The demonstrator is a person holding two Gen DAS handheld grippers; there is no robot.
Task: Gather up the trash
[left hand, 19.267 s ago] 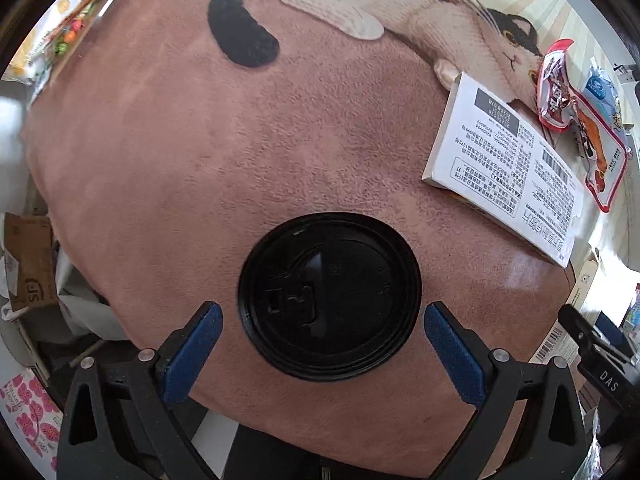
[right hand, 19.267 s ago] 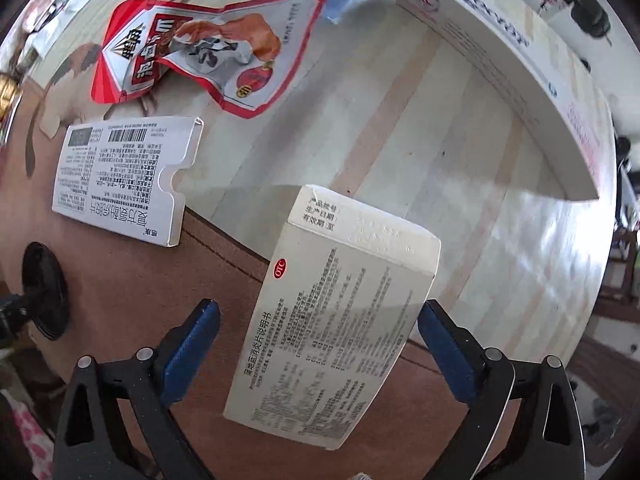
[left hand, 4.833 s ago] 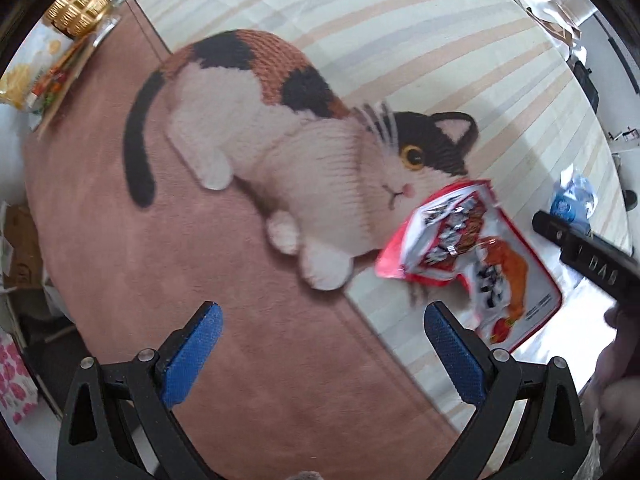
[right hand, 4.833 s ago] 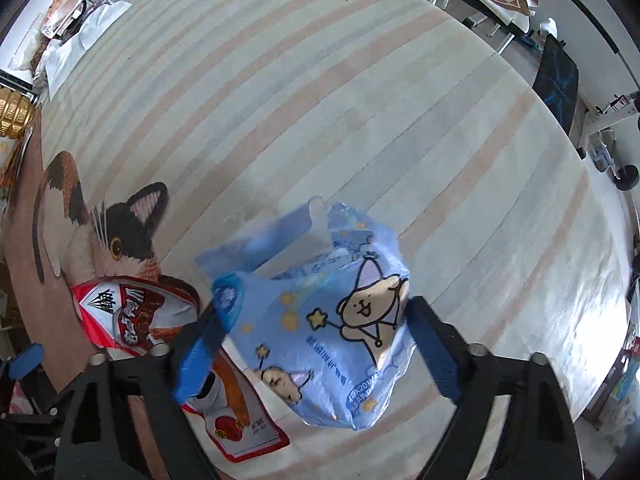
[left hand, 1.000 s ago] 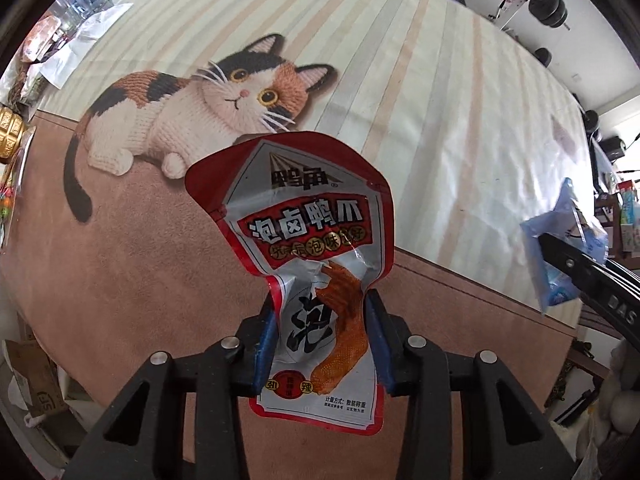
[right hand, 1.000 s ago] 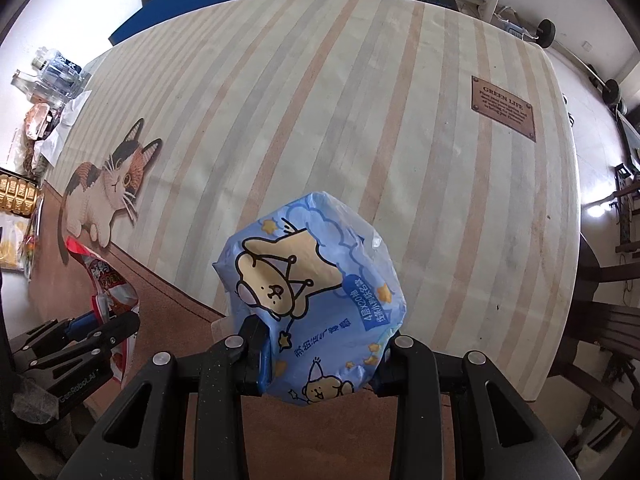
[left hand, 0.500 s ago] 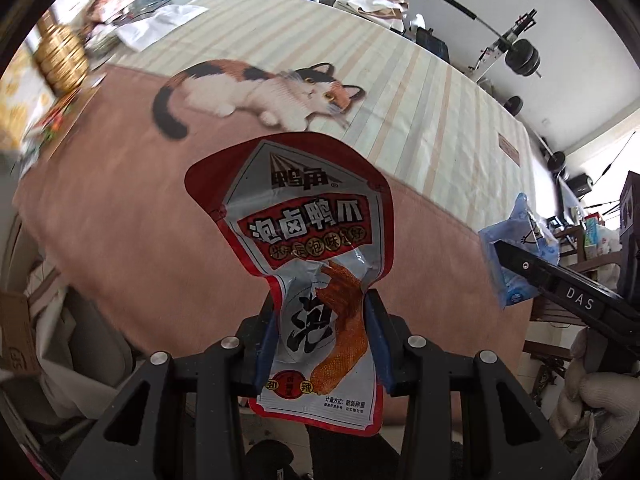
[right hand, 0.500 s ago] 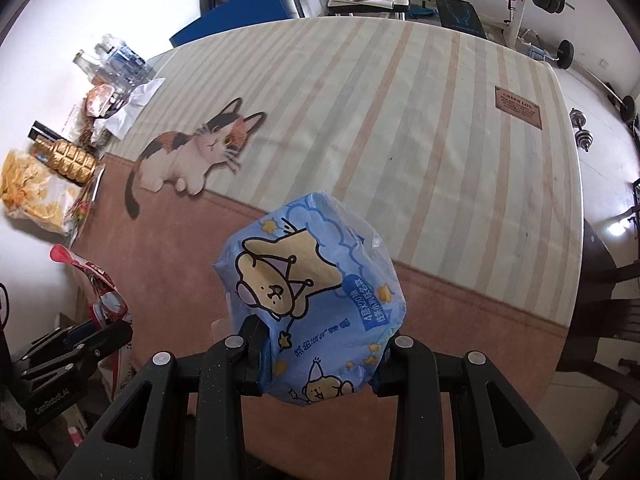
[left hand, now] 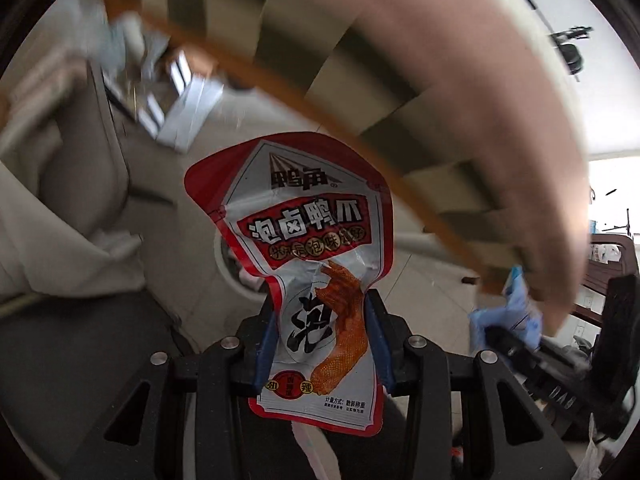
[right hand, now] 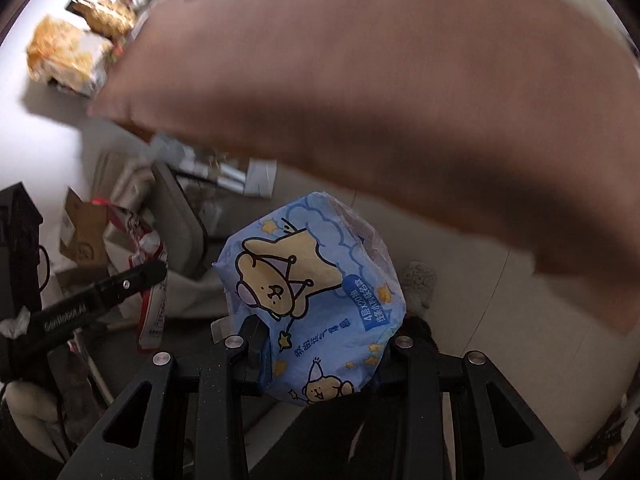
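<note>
Left tool (left hand: pixel 322 344) pinching red duck-feet snack wrapper (left hand: pixel 308 248); right tool (right hand: pixel 320 354) clamping blue tissue pack (right hand: pixel 316 304); table (right hand: pixel 360 80) edge blurring ahead of both.

Both views are in soft daylight, with no hard glare. A bright window area burns out at the right edge of the left wrist view. The background is strongly smeared by motion: the brown cloth (right hand: pixel 380 92) over the surface is only a blur. The red wrapper (left hand: pixel 316 264) and the blue packet (right hand: pixel 316 304) stay sharp. The fisheye lens bends every edge, and the corners are black.
</note>
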